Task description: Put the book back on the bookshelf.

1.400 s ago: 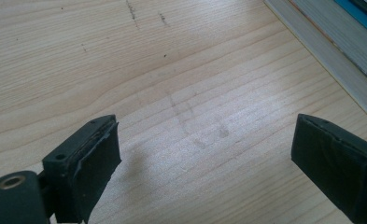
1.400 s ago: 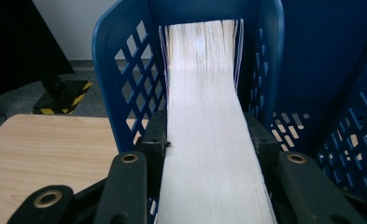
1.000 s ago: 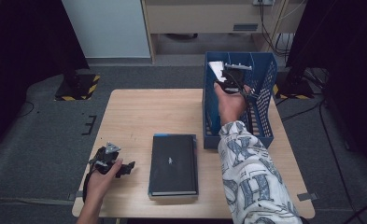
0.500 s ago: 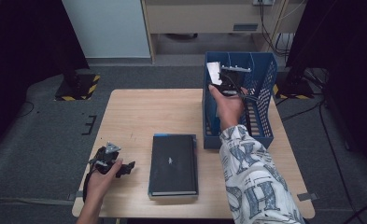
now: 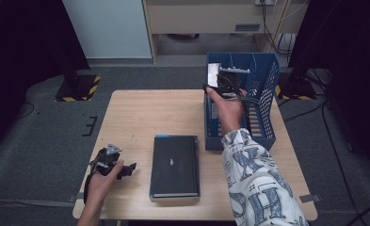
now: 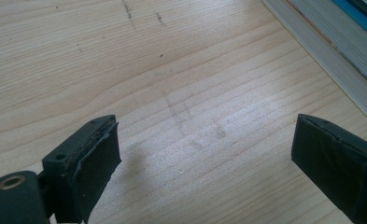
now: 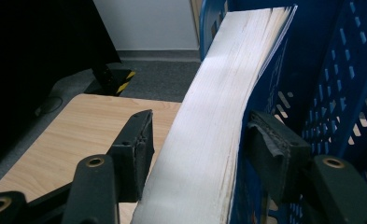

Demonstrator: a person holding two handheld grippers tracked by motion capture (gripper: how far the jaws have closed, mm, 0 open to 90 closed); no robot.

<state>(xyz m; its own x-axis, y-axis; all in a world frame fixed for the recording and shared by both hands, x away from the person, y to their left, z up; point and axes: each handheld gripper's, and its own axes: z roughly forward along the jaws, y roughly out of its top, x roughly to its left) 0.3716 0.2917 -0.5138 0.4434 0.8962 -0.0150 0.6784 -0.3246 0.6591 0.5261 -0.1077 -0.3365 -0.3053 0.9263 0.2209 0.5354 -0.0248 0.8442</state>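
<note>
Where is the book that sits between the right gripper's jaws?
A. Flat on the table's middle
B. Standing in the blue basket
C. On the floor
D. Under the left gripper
B: the book stands on edge inside the blue basket, between the right gripper's jaws.

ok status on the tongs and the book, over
Left tongs open over bare table. Right tongs just opened, book between jaws, upright in blue basket. Nothing in the way.
</note>
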